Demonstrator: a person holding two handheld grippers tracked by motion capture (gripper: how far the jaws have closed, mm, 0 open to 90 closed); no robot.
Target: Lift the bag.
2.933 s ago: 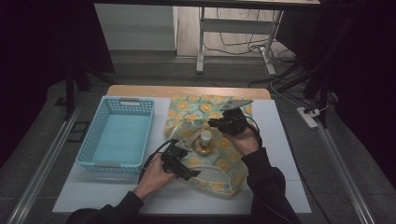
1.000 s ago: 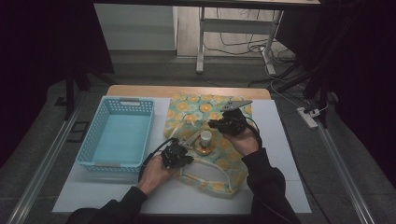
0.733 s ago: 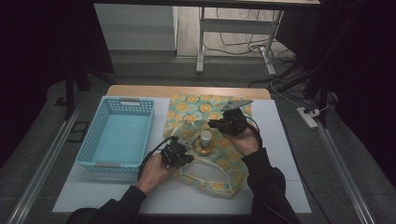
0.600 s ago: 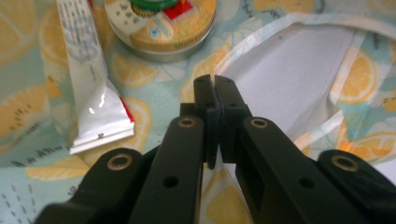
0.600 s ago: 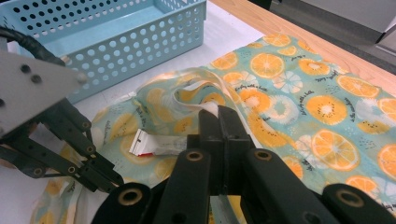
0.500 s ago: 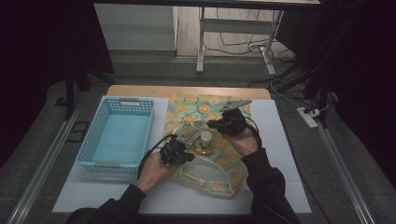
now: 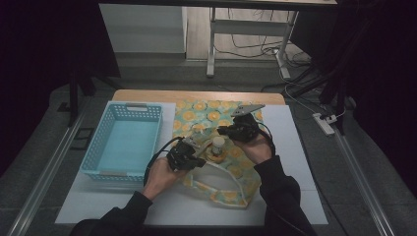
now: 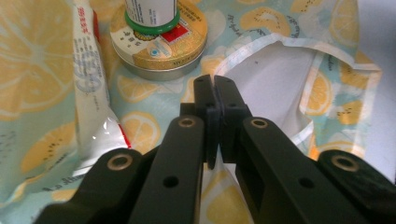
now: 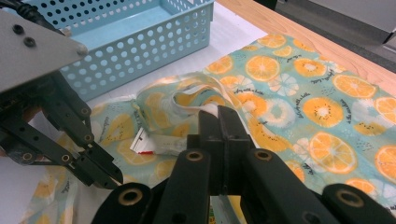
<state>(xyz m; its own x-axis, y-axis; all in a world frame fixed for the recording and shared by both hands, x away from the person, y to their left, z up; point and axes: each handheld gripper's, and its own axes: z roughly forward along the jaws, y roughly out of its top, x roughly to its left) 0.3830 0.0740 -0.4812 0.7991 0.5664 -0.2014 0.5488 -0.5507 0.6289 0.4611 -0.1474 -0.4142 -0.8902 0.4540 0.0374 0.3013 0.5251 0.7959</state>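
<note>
Counter (image 7: 295, 162): basket (image 7: 125, 142) at left; cloth bag (image 7: 219, 147) spread just right of it. On the bag: tin (image 8: 161, 44), bottle (image 8: 150, 11) standing on tin, packet (image 8: 91, 79) beside tin.

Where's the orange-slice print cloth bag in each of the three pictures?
High view: the cloth bag lies mid-table, right of the blue basket, with both claws over it.
Left gripper view: it spreads under everything; the left claw is closed at its white-lined edge.
Right gripper view: it runs from centre to right, beyond the right claw.
Shared landmark: the blue basket, in the high view and top left in the right gripper view.
</note>
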